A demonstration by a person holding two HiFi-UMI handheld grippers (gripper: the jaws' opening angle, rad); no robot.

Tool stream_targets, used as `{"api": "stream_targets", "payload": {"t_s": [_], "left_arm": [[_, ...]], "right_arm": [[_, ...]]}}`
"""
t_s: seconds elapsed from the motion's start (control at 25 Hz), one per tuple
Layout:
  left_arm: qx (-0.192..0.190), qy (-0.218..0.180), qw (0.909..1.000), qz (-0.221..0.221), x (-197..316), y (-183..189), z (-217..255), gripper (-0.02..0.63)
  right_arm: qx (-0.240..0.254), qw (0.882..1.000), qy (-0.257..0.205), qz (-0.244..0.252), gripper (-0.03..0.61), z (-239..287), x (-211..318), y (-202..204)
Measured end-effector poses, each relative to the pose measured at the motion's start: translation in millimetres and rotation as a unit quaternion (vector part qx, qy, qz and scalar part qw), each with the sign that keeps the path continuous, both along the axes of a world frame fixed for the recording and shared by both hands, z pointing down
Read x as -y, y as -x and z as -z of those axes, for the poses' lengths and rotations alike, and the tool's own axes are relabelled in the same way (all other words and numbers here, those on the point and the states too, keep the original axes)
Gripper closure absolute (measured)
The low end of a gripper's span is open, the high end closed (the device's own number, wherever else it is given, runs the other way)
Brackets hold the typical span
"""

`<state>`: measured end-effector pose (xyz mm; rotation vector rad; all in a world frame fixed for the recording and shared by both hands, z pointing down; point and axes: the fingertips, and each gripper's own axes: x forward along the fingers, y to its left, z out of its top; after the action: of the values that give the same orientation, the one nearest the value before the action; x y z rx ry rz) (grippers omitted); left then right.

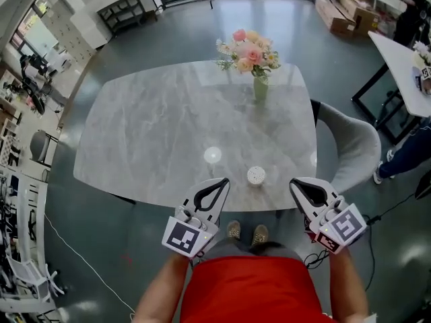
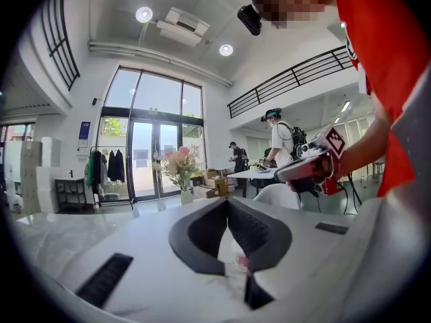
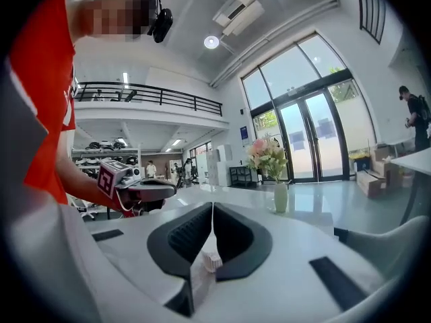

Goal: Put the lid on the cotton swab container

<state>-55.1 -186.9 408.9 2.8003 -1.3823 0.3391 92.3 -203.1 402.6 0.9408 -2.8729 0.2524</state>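
The cotton swab container (image 1: 256, 175) is a small white round pot that stands near the table's front edge, between my two grippers. In the left gripper view the container (image 2: 240, 257) shows low through the jaws, with a pinkish band. Its white ribbed top (image 3: 211, 260) shows in the right gripper view; I take it for the lid. My left gripper (image 1: 222, 180) hovers just left of it, shut and empty. My right gripper (image 1: 295, 182) hangs to its right, its tips a thin slit apart (image 3: 213, 206), nothing between them.
A grey marble table (image 1: 155, 133) carries a vase of pink flowers (image 1: 259, 79) at its far side. A grey chair (image 1: 353, 147) stands at the table's right. A bright round spot (image 1: 213, 155) lies on the table top. Another person stands by a white table (image 1: 404, 59) at the far right.
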Motion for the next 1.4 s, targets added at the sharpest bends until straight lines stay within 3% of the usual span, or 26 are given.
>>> {"api": "stream_targets", "payload": {"t_s": [0.16, 0.36, 0.44, 0.52, 0.64, 0.84, 1.0, 1.16, 1.4], "left_arm": [[0.0, 0.027, 0.9995, -0.016, 13.4, -6.2, -24.0, 0.591], [0.039, 0.057, 0.9938, -0.087, 28.6, -23.4, -74.3, 0.419], [0.06, 0.081, 0.9879, -0.117, 31.7, -32.1, -99.9, 0.361], [0.08, 0.107, 0.9807, -0.143, 33.6, -40.8, -123.1, 0.336], [0.1, 0.131, 0.9716, -0.17, 37.3, -53.2, -146.6, 0.333], [0.117, 0.135, 0.9609, -0.211, 42.0, -71.8, -160.5, 0.333], [0.119, 0.13, 0.9595, -0.22, 43.6, -76.1, -158.9, 0.336], [0.119, 0.129, 0.9593, -0.221, 45.5, -77.7, -160.5, 0.336], [0.124, 0.13, 0.96, -0.215, 44.6, -79.9, -160.6, 0.336]], "right_arm": [[-0.005, 1.0, 0.03, -0.008, 0.546, -18.3, 12.6, 1.7], [-0.013, 0.996, 0.092, -0.008, 0.493, -51.2, 18.4, 3.0], [-0.022, 0.992, 0.123, 0.001, 0.415, -66.2, 19.0, 7.3], [-0.034, 0.988, 0.149, 0.011, 0.379, -79.7, 18.1, 12.8], [-0.054, 0.985, 0.165, 0.023, 0.378, -90.8, 17.5, 20.3], [-0.068, 0.983, 0.164, 0.042, 0.379, -87.9, 21.7, 37.2], [-0.081, 0.981, 0.157, 0.075, 0.379, -78.9, 21.0, 63.3], [-0.127, 0.972, 0.166, 0.104, 0.395, -92.5, 24.0, 90.8], [-0.237, 0.951, 0.177, 0.088, 0.513, -112.8, 30.7, 101.7]]}}
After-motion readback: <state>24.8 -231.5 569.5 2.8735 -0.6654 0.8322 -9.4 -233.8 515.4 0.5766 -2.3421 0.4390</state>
